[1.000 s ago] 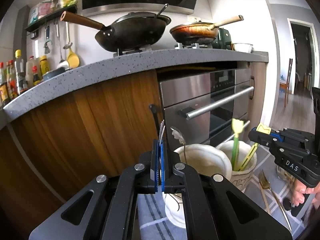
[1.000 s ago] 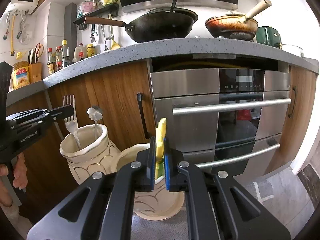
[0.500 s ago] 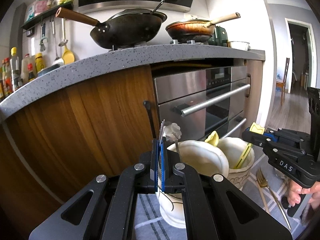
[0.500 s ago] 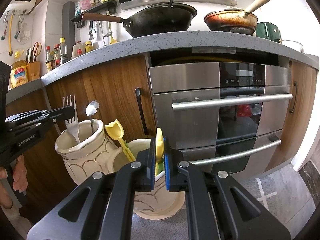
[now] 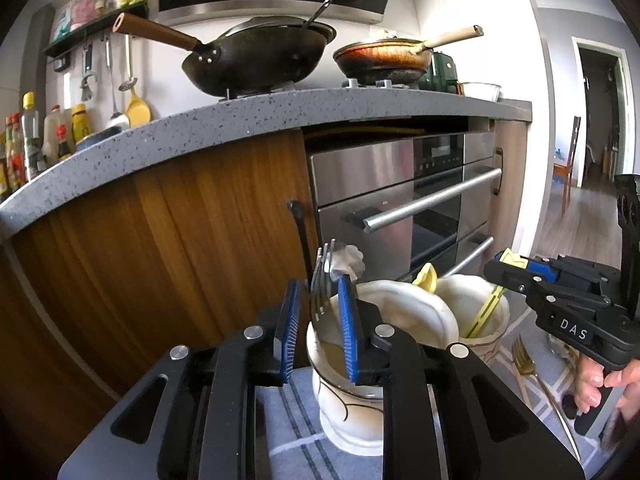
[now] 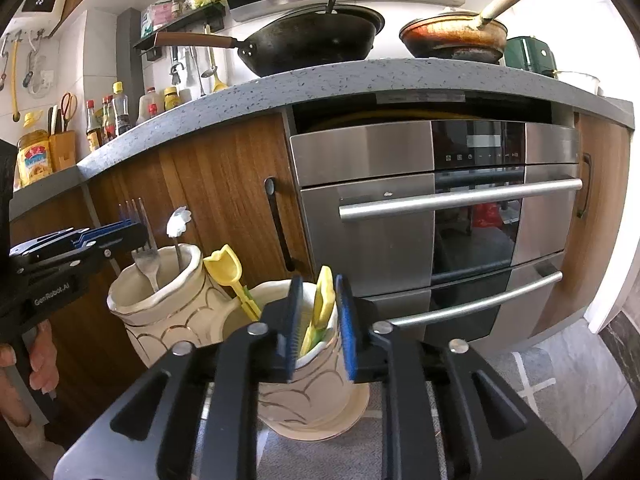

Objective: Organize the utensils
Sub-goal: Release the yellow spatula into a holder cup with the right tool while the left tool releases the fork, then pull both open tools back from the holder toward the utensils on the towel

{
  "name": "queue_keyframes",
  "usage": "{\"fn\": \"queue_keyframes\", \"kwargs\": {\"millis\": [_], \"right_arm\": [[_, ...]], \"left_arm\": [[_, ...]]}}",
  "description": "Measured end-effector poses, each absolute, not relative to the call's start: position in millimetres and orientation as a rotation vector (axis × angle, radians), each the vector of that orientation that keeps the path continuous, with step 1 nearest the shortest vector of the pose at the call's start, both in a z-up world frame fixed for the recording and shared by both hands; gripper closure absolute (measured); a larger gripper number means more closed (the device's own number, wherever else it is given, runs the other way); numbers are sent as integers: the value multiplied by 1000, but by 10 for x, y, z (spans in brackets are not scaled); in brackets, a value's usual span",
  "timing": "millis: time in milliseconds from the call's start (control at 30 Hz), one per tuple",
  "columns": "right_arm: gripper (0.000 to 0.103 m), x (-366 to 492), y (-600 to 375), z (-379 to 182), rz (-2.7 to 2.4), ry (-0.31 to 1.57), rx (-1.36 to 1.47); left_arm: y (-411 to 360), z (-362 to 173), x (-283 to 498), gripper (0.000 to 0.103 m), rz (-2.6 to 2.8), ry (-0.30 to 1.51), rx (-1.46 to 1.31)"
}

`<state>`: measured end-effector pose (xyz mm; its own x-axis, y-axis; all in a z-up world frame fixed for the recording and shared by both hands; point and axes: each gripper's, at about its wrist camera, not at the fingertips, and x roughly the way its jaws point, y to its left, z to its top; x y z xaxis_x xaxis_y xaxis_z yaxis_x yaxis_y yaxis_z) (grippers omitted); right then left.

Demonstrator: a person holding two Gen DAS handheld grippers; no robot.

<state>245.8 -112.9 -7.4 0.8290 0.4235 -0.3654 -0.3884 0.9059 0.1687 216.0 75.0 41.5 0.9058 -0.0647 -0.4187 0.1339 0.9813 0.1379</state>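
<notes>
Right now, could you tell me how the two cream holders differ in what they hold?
The left holder holds metal pieces: a silver fork and a flower-topped spoon. The right holder holds yellow plastic utensils. The left holder has a flared, wavy rim; the right holder's rim looks straighter. Both are cream ceramic with gold curved lines.

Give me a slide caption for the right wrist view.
Right tongs open around yellow utensil in cream holder.

You have two cream vases (image 6: pixel 160 312) (image 6: pixel 316 396), two hand-held grippers (image 5: pixel 318 320) (image 6: pixel 318 322), two silver forks (image 6: pixel 146 258) (image 5: pixel 524 364), one flower-topped spoon (image 6: pixel 178 222), two yellow plastic utensils (image 6: pixel 224 266) (image 6: pixel 322 300), and two pans (image 6: pixel 316 40) (image 6: pixel 452 36) above the oven (image 6: pixel 432 216).
</notes>
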Motion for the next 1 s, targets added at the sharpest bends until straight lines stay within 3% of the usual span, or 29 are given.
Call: {"fn": "queue_keyframes", "kwargs": {"millis": [33, 100, 267, 467, 533, 700, 800, 1000], "right_arm": [[82, 2457, -1135, -74, 430, 407, 92], [69, 2456, -1137, -71, 430, 405, 98], [58, 2446, -1159, -49, 432, 396, 112], [30, 2366, -1209, 38, 421, 408, 104], [26, 2274, -1265, 114, 420, 402, 87], [9, 2010, -1415, 275, 424, 413, 47], [6, 1798, -1529, 331, 410, 405, 26], [6, 1508, -1857, 285, 379, 428, 80]], "left_arm": [[753, 419, 2152, 82, -102, 424, 166], [751, 421, 2151, 82, -101, 425, 167], [763, 430, 2145, 73, -99, 428, 163], [791, 507, 2106, 50, -83, 432, 142], [793, 559, 2052, 33, -76, 431, 134], [755, 675, 1872, 20, -88, 436, 125], [703, 729, 1731, 10, -108, 438, 112], [538, 741, 1445, 5, -148, 443, 108]]}}
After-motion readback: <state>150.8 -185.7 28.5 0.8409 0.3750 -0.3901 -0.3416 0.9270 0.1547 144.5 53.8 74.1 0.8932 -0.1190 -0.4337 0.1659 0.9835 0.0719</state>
